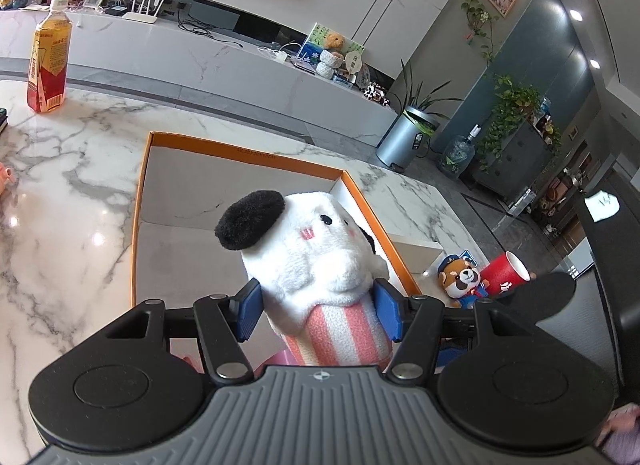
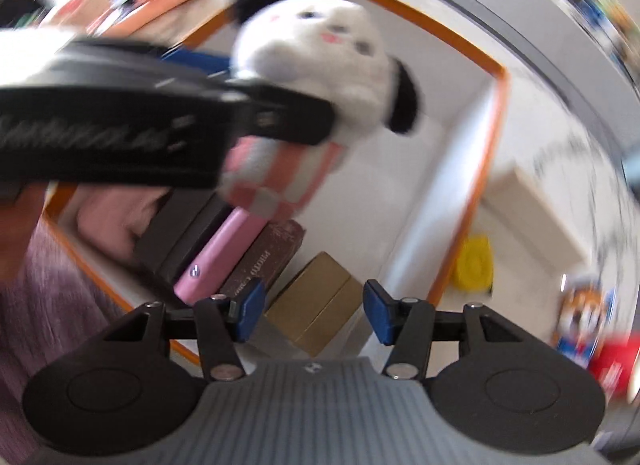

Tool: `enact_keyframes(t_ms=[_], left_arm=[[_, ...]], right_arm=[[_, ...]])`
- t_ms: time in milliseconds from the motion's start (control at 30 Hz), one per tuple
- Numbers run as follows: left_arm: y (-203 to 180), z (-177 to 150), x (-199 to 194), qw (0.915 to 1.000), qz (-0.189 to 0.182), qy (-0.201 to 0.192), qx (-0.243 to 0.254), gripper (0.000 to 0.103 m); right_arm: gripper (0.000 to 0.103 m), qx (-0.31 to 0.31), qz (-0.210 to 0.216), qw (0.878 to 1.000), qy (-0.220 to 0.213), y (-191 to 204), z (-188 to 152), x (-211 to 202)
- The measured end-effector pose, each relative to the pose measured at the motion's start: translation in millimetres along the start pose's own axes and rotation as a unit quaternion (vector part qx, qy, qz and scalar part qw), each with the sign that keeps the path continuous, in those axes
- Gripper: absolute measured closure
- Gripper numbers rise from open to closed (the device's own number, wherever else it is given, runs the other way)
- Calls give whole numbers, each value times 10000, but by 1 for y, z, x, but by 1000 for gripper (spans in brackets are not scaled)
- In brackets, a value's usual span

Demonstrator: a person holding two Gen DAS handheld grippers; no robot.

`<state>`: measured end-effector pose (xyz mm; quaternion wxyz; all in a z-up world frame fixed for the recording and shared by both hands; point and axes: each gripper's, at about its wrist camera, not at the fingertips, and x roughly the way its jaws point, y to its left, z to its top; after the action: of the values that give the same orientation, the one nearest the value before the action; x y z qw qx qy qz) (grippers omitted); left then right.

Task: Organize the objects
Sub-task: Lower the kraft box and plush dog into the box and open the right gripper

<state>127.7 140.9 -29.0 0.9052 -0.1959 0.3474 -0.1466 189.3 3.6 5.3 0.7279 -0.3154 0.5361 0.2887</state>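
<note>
My left gripper [image 1: 318, 311] is shut on a white plush dog [image 1: 316, 249] with black ears and a pink-striped body, holding it above the orange-rimmed box [image 1: 248, 151]. The blurred right wrist view shows the same plush dog [image 2: 320, 61] held by the left gripper [image 2: 296, 121] over the box [image 2: 496, 77]. My right gripper [image 2: 314, 311] is open and empty, above a gold box [image 2: 320, 301] that lies inside the orange box beside a brown book [image 2: 264, 261], a pink case [image 2: 224, 253] and dark items.
A tea bottle [image 1: 48, 61] stands on the marble table [image 1: 60, 185] at far left. Right of the box are a beige box [image 1: 416, 253], a plush fox toy [image 1: 462, 281] and a red cup [image 1: 506, 275]. A yellow item [image 2: 474, 263] lies beside the box.
</note>
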Motion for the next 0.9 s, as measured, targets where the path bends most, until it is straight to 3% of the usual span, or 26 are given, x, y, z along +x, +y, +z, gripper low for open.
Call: enact_keyframes(t_ms=[100, 233, 333, 433, 800, 900], left_arm=[[-3, 0, 5, 9999, -16, 74, 76, 35], [-5, 0, 10, 9998, -2, 126, 149, 35], [-1, -2, 12, 9998, 71, 146, 92, 35], [4, -1, 12, 9997, 177, 141, 31, 35], [5, 1, 14, 9997, 176, 148, 3, 35], [4, 0, 15, 9997, 174, 156, 36, 35]], right_arm=[[44, -861, 66, 9957, 341, -4, 6, 4], [38, -1221, 448, 9885, 770, -12, 16, 21], [39, -1360, 673, 9862, 664, -17, 20, 23], [56, -1174, 1059, 9858, 572, -29, 24, 23], [56, -1420, 1822, 9710, 620, -36, 26, 38], [64, -1473, 2096, 9649, 573, -35, 26, 39]])
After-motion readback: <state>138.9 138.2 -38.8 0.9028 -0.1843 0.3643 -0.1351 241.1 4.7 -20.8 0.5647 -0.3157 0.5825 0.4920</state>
